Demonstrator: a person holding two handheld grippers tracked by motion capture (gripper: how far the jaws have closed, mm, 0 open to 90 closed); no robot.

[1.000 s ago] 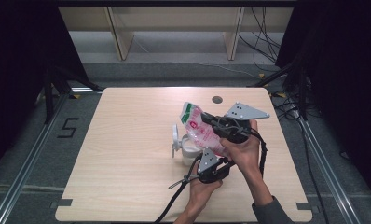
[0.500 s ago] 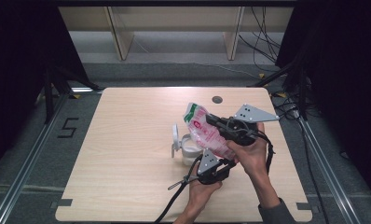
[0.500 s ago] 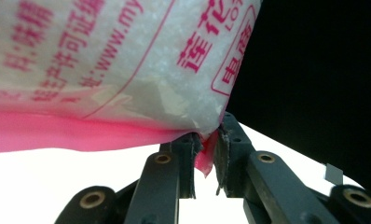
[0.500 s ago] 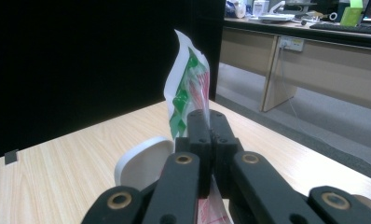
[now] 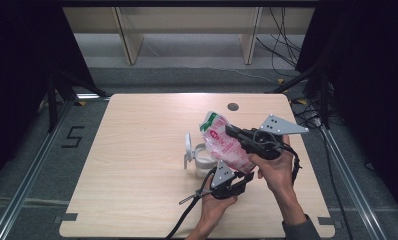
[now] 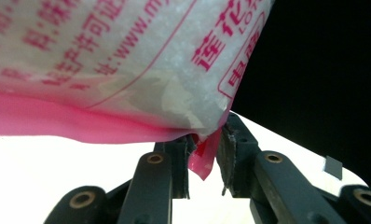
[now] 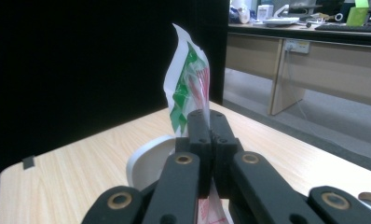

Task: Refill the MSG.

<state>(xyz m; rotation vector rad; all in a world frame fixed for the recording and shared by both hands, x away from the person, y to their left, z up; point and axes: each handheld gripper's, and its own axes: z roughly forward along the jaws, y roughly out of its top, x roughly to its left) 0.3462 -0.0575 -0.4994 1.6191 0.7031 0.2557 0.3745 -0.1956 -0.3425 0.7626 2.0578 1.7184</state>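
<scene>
A clear bag of white granules (image 5: 227,145) with red print, a pink bottom seam and a green top hangs tilted over the table (image 5: 137,150). My right gripper (image 5: 229,131) is shut on its upper part; in the right gripper view the green top (image 7: 188,88) rises above the closed gripper (image 7: 210,116). My left gripper (image 5: 238,176) comes from below. The bag's pink bottom corner (image 6: 204,161) sits between the nearly closed jaws of that gripper (image 6: 204,158). Under the bag stands a small white container (image 5: 202,160) with its lid (image 5: 188,145) flipped up.
A round dark grommet (image 5: 232,106) sits near the table's far edge. Cables trail from both grippers toward the front edge. Wooden shelf legs (image 5: 129,42) stand behind the table, and desks (image 7: 314,60) are farther off.
Both hands and the bag have drifted slightly to the right. The grips on the bag look the same.
</scene>
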